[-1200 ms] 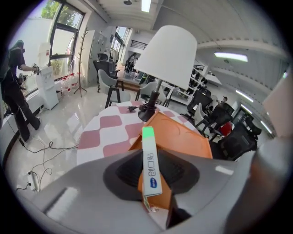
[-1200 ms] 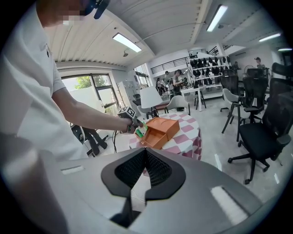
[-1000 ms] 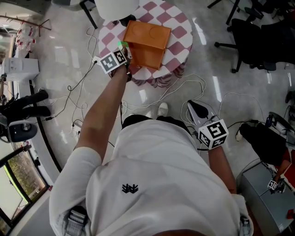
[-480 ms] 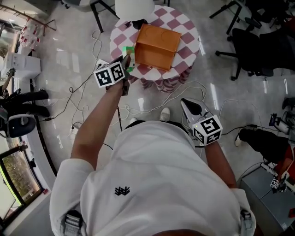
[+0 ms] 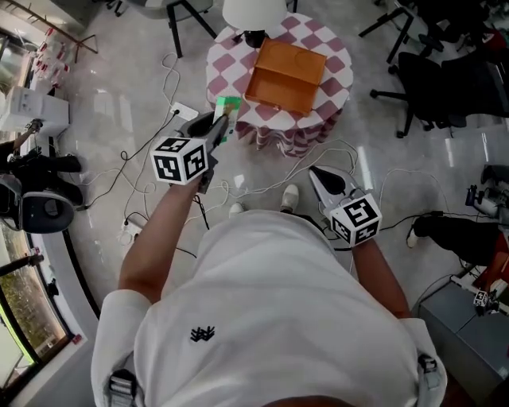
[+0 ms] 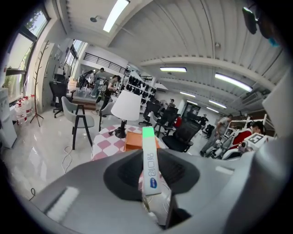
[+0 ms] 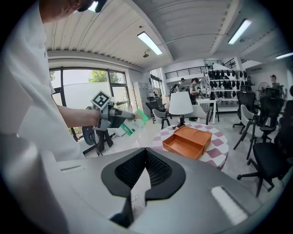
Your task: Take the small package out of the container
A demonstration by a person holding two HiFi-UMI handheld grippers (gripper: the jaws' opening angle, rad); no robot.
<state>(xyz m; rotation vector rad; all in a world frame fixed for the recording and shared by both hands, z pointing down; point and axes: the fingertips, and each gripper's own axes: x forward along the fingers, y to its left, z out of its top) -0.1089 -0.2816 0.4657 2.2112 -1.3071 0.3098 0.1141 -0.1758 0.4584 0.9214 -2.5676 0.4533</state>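
Note:
The small green and white package [image 5: 228, 106] is clamped in my left gripper [image 5: 220, 125], held in the air to the left of the table, clear of the container. In the left gripper view the package [image 6: 150, 170] stands edge-on between the pads. The orange container [image 5: 287, 75] lies open on the round checkered table [image 5: 228, 67]; nothing shows inside it in the right gripper view [image 7: 188, 140]. My right gripper [image 5: 316, 172] hangs low by the person's right side, shut and with nothing in it, its jaws meeting in its own view [image 7: 145, 161].
A white lamp [image 5: 253, 11] stands at the table's far edge. Cables [image 5: 156, 125] trail over the glossy floor around the table. Black office chairs [image 5: 449, 78] stand to the right, a stool [image 5: 185, 9] to the back left.
My left gripper has drawn back from the container's left edge, toward the person and to the left, carrying the package with it. The right gripper has stayed by the person's side.

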